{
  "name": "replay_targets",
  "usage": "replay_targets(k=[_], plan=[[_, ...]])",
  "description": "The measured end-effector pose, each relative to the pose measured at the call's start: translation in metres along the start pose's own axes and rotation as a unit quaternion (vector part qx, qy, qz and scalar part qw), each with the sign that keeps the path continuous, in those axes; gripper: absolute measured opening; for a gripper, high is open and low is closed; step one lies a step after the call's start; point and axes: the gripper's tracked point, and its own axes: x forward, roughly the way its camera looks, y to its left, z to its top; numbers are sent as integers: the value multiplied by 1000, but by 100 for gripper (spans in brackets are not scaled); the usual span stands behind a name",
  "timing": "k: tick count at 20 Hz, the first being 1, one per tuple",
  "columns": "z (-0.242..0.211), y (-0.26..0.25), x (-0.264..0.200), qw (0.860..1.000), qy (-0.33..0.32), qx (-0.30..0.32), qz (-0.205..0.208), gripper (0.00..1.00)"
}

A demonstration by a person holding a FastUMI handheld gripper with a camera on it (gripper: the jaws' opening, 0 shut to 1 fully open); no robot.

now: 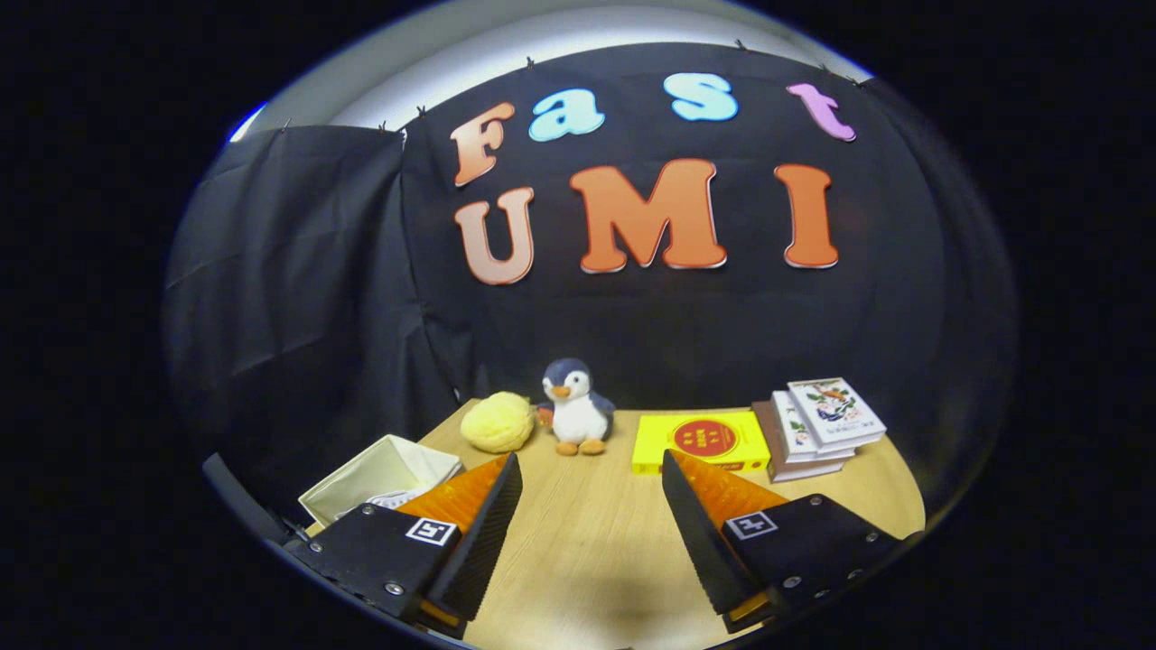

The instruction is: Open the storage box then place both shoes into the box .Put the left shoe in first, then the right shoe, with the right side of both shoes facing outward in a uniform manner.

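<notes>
Hand-held gripper (591, 465) gapes empty above wooden table (587, 542), black-draped booth behind.

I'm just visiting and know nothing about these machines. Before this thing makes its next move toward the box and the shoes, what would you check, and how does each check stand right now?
1. Jaws open and holding nothing: ok. The gripper is spread wide over the bare table.
2. Storage box located: ok. The white box sits beyond the left finger.
3. Box already open: cannot tell; its top looks uncovered, but the finger hides part of it.
4. Shoes located: not ok; I cannot point to either one.
5. Path to the box free: ok. The penguin toy, yellow ball, yellow book and book stack stand further back.
</notes>
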Motion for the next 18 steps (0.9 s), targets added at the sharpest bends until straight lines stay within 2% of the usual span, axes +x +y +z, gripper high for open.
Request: replay_targets(k=[6,7,9,13,16,18], plan=[[32,-61,-32,996,-79,-9,-36,93],[36,-73,-36,995,-90,-11,-46,98],[41,-89,-45,992,-107,-17,-63,98],[54,-105,-64,986,-147,-30,-76,98],[60,-120,-72,975,-180,-67,-110,98],[67,-117,-80,971,-192,-81,-116,97]])
